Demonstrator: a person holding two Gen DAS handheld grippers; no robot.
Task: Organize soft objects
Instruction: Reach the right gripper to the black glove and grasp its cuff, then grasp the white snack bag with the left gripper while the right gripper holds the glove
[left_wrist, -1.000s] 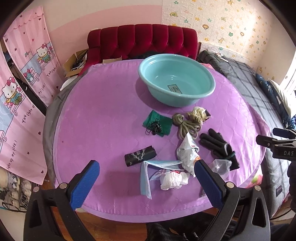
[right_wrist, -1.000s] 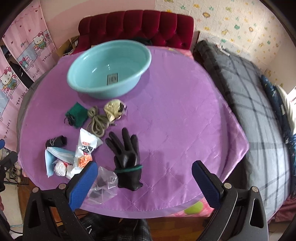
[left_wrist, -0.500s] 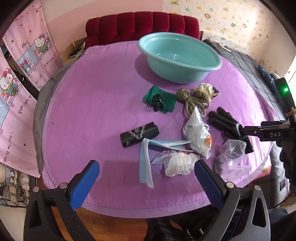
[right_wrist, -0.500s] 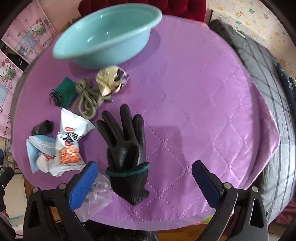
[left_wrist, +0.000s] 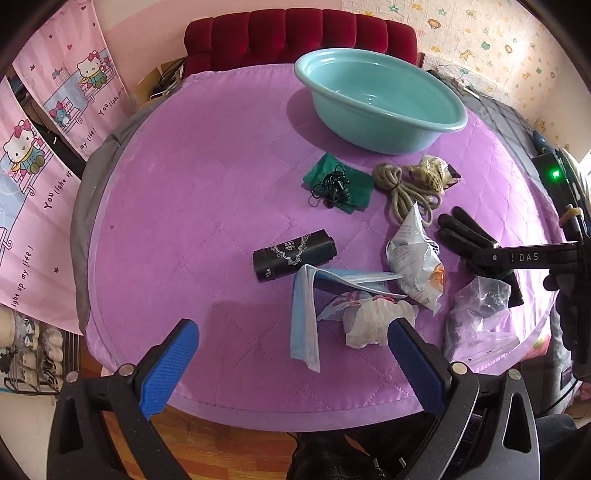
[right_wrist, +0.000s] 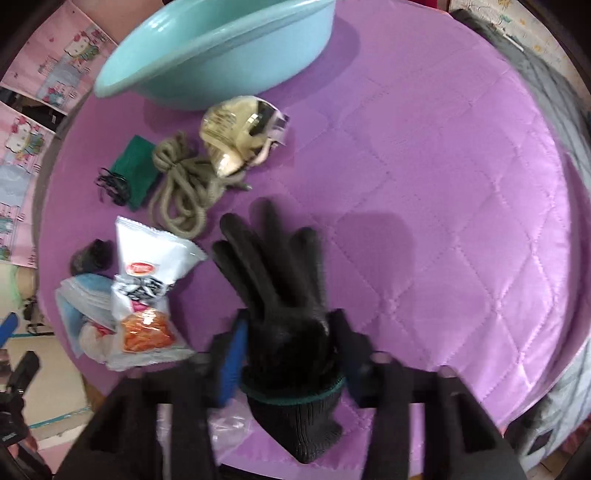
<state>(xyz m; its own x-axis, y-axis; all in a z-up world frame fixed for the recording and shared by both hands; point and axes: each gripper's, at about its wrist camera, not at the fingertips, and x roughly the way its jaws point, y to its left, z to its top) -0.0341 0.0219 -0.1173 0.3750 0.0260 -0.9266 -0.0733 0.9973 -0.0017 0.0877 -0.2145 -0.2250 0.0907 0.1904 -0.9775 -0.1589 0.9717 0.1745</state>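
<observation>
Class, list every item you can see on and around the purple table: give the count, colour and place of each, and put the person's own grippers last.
basin: 1, teal, far side of table
cloth: 1, green, under black earphones
rope: 1, khaki, coiled near basin
crumpled wrapper: 1, beige, beside rope
snack packet: 1, white-orange, centre-right
black roll: 1, centre
face mask: 1, light blue, near edge
white wad: 1, beside mask
clear bag: 1, near edge
glove: 1, black
headboard: 1, red, behind table
left gripper: open
right gripper: closing around glove
</observation>
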